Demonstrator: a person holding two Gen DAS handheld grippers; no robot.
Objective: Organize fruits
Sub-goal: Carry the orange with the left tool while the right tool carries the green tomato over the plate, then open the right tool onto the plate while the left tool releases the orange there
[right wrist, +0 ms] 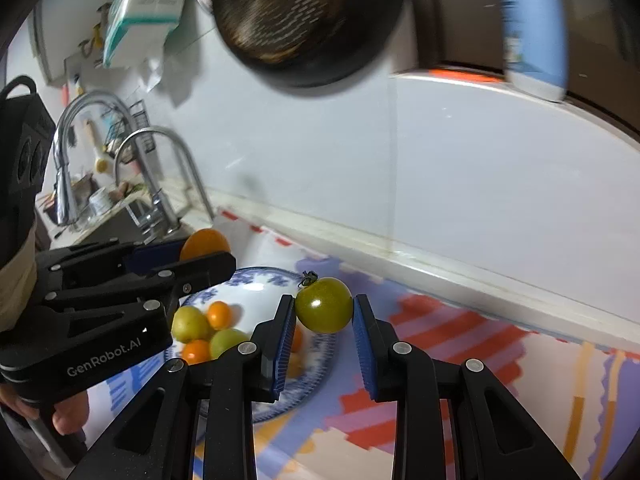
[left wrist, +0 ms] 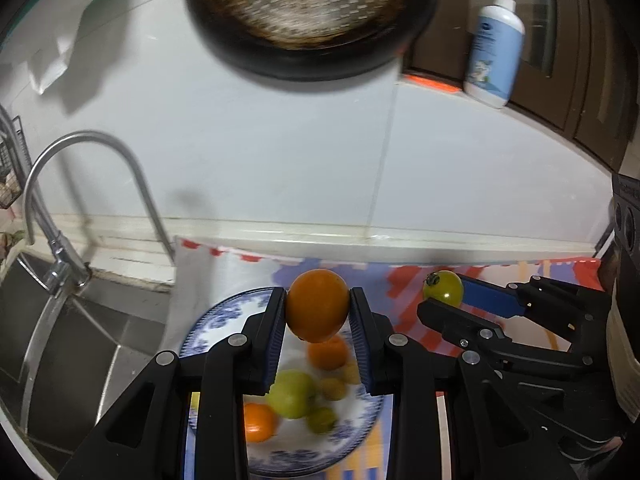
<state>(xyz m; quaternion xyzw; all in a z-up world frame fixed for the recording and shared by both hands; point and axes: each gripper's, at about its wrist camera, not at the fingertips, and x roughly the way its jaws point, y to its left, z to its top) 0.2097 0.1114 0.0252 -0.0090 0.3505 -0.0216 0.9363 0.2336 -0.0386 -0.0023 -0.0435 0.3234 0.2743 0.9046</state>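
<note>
At the counter's left edge a sink and faucet (left wrist: 84, 200) stand clear of the work. The left gripper (left wrist: 318, 308) pinches an orange fruit (left wrist: 318, 304) above the blue-patterned plate (left wrist: 224, 316), evidently lifted out for sorting by colour; orange and green fruits remain on the plate. Just beside it, the right gripper (right wrist: 324, 312) pinches a greenish-yellow fruit (right wrist: 324, 310) over the patterned mat (right wrist: 460, 340) near the plate's right rim. A dark colander (left wrist: 312, 12) hangs overhead, a bottle (left wrist: 496, 52) at the far right; neither obstructs.
</note>
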